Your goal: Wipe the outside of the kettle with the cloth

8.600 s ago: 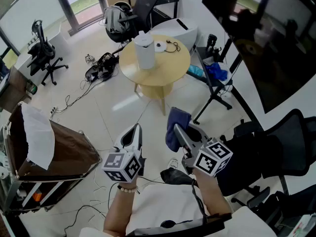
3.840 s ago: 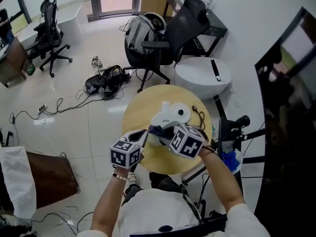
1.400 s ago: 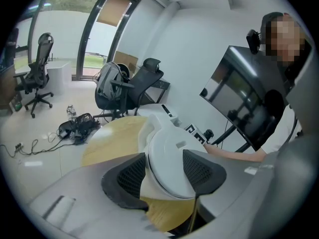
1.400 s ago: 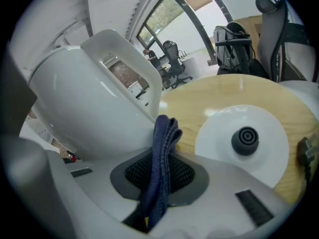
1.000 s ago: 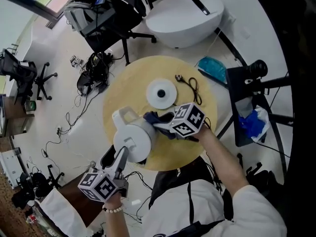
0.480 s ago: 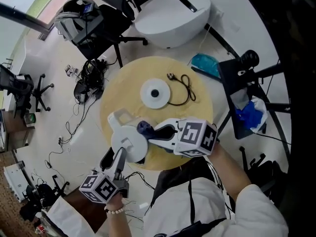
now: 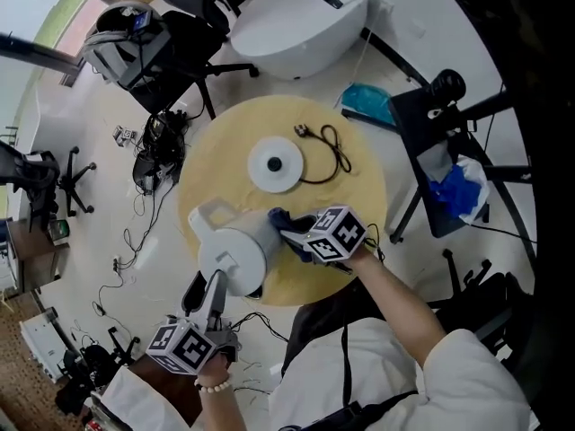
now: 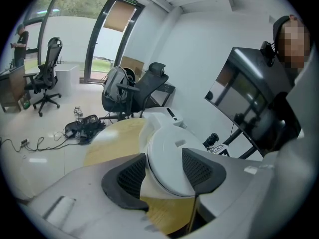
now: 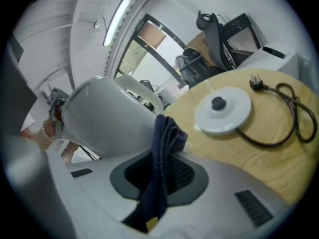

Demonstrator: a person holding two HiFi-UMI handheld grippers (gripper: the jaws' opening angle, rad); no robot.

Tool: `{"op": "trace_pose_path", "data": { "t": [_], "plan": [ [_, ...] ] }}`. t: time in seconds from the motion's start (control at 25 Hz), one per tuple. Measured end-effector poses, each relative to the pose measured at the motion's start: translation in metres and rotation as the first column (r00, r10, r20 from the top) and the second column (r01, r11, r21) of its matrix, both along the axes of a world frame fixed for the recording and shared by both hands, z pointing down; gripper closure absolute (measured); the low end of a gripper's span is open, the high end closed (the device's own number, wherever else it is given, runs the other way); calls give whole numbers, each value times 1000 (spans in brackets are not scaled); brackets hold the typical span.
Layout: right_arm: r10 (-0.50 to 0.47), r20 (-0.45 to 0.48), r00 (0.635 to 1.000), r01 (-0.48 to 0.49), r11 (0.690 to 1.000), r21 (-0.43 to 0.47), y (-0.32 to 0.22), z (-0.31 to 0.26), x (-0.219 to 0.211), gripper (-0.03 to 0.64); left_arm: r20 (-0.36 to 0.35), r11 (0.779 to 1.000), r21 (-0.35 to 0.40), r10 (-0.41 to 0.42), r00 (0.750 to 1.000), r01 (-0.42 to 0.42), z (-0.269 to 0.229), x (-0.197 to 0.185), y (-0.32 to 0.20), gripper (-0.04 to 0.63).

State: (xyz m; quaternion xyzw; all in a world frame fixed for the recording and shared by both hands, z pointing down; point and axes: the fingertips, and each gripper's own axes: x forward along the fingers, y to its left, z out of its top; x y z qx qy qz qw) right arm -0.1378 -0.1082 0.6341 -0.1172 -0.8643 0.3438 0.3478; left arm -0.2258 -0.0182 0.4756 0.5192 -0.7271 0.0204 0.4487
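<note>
One stroke on, the right hand-held gripper [image 7: 289, 238] dragged its pinched cloth [image 7: 284, 222] back along the kettle [image 7: 235, 257] ahead, which the left hand-held gripper [image 7: 208, 287] still clamped.

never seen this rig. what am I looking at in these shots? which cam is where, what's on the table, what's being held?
There is no robot here. A person holds a handheld two-finger gripper in each hand, and the marker cubes are part of those grippers. The overhead picture comes from a camera on the person's head, looking steeply down. The other two come from cameras riding on each gripper, looking along its fingers.

On the round wooden table stand a white kettle, near the person's edge, and, apart from it, its white base with a black cord.

The left gripper has its fingers against either side of the kettle, apparently steadying it. The right gripper is closed on a dark blue cloth, whose free end lies against the kettle's side.
</note>
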Motion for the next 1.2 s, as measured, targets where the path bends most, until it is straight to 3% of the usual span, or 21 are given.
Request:
{"op": "trace_pose_path", "data": {
  "t": [0.2, 0.48, 0.84, 1.2],
  "plan": [
    [61, -116, 991, -61, 998, 5, 2, 51, 6, 546, 0, 1000, 5, 5, 1000, -5, 0, 0, 0, 359],
    [147, -115, 982, -153, 987, -42, 2, 45, 6, 548, 1, 1000, 21, -22, 1000, 22, 0, -1, 1, 359],
    [248, 130, 960, -236, 967, -98, 6, -79, 5, 548, 22, 998, 57, -38, 999, 36, 1, -3, 0, 359],
    [212, 282, 936, -231, 972, 35, 25, -166, 12, 548, 34, 997, 75, -22, 999, 20, 1, -5, -1, 359]
  ]
}}
